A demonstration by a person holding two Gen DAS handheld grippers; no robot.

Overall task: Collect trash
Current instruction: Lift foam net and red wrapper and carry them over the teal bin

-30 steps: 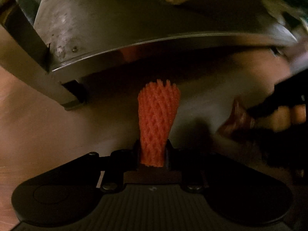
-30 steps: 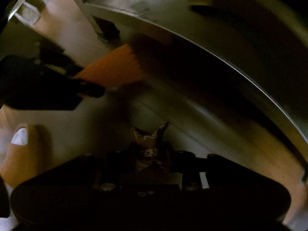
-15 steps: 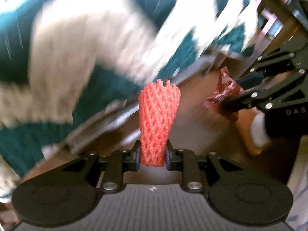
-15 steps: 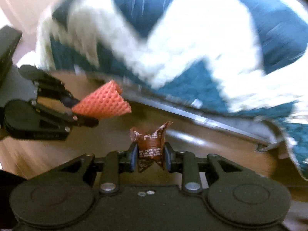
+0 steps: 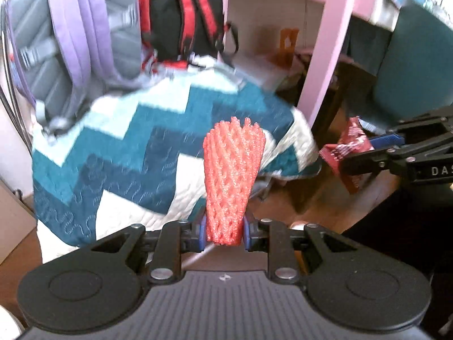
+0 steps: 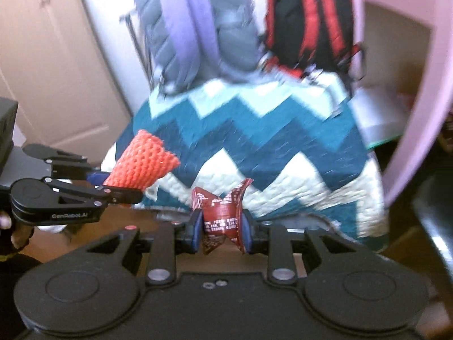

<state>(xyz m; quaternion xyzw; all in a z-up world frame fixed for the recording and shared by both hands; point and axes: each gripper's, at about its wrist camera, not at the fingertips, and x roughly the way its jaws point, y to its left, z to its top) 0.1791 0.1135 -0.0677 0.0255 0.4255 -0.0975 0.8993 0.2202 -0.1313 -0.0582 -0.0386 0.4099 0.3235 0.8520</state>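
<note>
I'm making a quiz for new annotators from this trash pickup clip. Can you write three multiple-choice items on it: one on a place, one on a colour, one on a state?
1. Where is the foam net?
A. on the quilt
B. between the left gripper's fingers
C. on the floor

2. What colour is the wrapper?
A. dark red
B. green
C. yellow

3. What state is the right gripper in?
A. wide open
B. shut on nothing
C. shut on the wrapper

Answers:
1 B, the left gripper pinches the net's lower end, and the net stands up in front of the quilt.
2 A, it is dark red with white print.
3 C, both blue pads press the crumpled wrapper.
</note>
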